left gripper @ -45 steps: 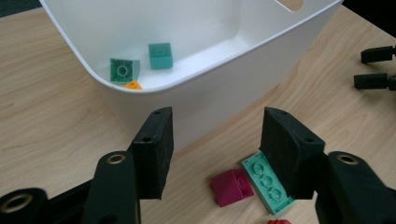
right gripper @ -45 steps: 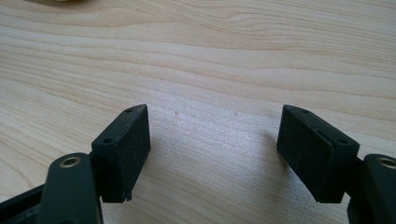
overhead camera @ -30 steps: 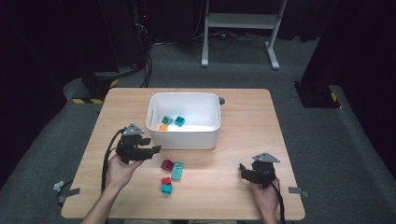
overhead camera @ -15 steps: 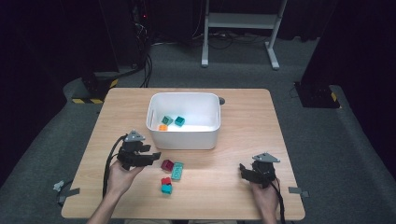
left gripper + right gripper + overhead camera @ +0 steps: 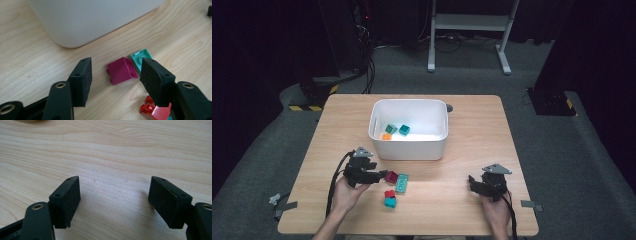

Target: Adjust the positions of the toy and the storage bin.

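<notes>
Magenta brick [image 5: 122, 70] flat on the table [image 5: 532, 130], just in front of the white bin [image 5: 409, 146]. It lies skewed, its longer side angled across the left gripper view, the studded end touching the mint-green plate [image 5: 139, 57] beside it. The left gripper [image 5: 115, 75] is low over it, jaws wide apart, one pad on each side of the brick and neither touching. The left hand [image 5: 344, 192] holds it level, pointing toward the blocks. A red brick [image 5: 152, 111] sits near the right pad. Across the table, the right gripper [image 5: 113, 200] rests with jaws spread over bare wood.
</notes>
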A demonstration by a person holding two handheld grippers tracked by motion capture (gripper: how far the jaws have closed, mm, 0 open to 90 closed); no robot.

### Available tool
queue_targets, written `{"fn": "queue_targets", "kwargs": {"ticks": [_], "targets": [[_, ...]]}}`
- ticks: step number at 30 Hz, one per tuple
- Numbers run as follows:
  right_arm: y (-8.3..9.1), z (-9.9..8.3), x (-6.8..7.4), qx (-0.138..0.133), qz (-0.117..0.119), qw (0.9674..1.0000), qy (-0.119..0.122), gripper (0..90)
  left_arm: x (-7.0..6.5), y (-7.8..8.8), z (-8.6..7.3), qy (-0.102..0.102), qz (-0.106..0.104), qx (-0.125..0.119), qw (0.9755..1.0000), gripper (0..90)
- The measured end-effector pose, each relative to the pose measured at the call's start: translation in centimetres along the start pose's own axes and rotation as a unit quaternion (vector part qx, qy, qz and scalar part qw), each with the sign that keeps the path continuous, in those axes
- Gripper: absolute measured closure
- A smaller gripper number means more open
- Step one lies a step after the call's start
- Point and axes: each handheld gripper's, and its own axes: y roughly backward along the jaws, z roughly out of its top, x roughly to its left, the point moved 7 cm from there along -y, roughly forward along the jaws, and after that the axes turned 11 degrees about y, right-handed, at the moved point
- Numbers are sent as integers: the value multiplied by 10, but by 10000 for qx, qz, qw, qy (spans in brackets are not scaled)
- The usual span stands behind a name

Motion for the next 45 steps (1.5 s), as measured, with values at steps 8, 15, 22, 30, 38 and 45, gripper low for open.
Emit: {"fn": "queue_targets", "kwargs": {"ticks": [8, 15, 22, 30, 38, 45], "targets": [[0, 0, 0, -1, 0, 10000, -1, 257, -4, -20, -4, 44, -61, 169, 9998, 427], [0, 0, 0, 0, 0, 10000, -1, 257, -6, -33, -6, 114, -49, 219, 9997, 427], [0, 0, 0, -2, 0, 10000, -1, 257, -6, -43, -10, 47, 39, 331, 9994, 427], [0, 0, 0, 0, 0, 10000, -1, 257, -4, -48, -12, 17, 143, 398, 9991, 430], [0, 0, 0, -1, 0, 10000, -2, 257, -3, -52, -13, 14, 216, 419, 9989, 439], [0, 0, 0, -1, 0, 10000, -1, 257, 0, -53, -13, 27, 239, 322, 9992, 463]]}}
